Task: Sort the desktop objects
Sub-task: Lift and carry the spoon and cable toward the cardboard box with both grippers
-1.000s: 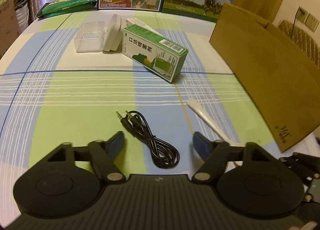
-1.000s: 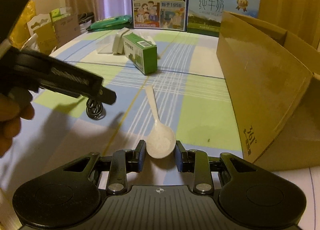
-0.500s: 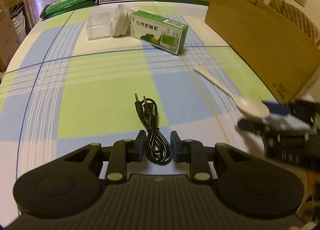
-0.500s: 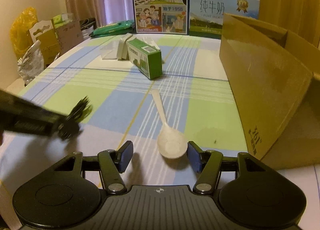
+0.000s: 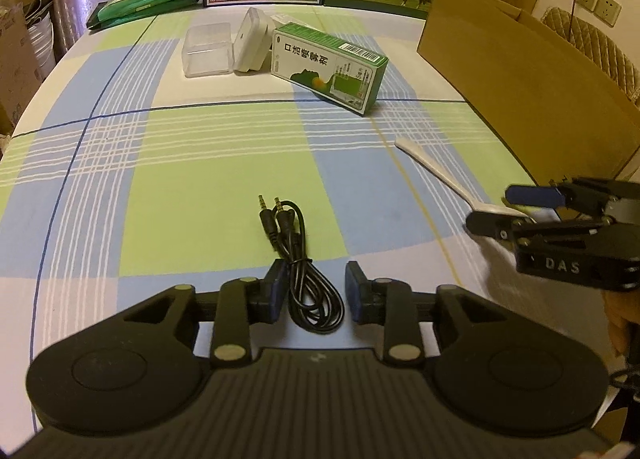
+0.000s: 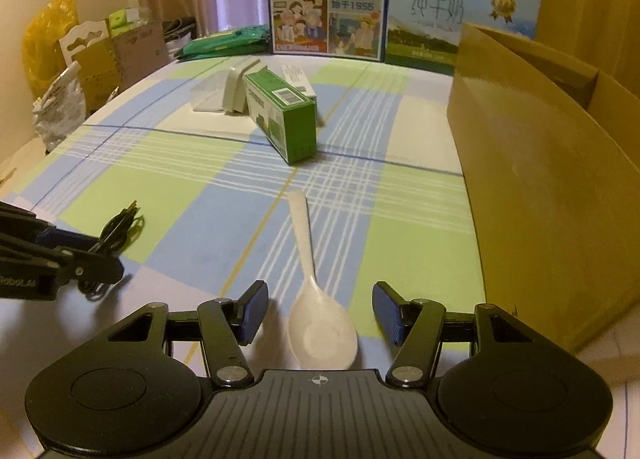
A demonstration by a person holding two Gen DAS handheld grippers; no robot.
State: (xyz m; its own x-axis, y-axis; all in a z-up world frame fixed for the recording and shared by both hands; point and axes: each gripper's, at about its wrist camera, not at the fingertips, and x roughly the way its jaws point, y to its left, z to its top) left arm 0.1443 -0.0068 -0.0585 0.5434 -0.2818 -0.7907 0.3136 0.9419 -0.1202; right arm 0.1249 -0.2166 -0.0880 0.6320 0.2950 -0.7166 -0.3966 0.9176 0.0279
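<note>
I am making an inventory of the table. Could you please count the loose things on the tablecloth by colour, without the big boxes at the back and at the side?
White: 3, spoon, white block, white carton
Green: 2, green box, green packet
Black: 1, audio cable
Clear: 1, plastic case
Total: 7

Tablecloth [image 5: 224,163] checked blue, green and white; cable [image 5: 298,259] black; spoon [image 6: 316,323] white; carton [image 5: 332,63] green.
</note>
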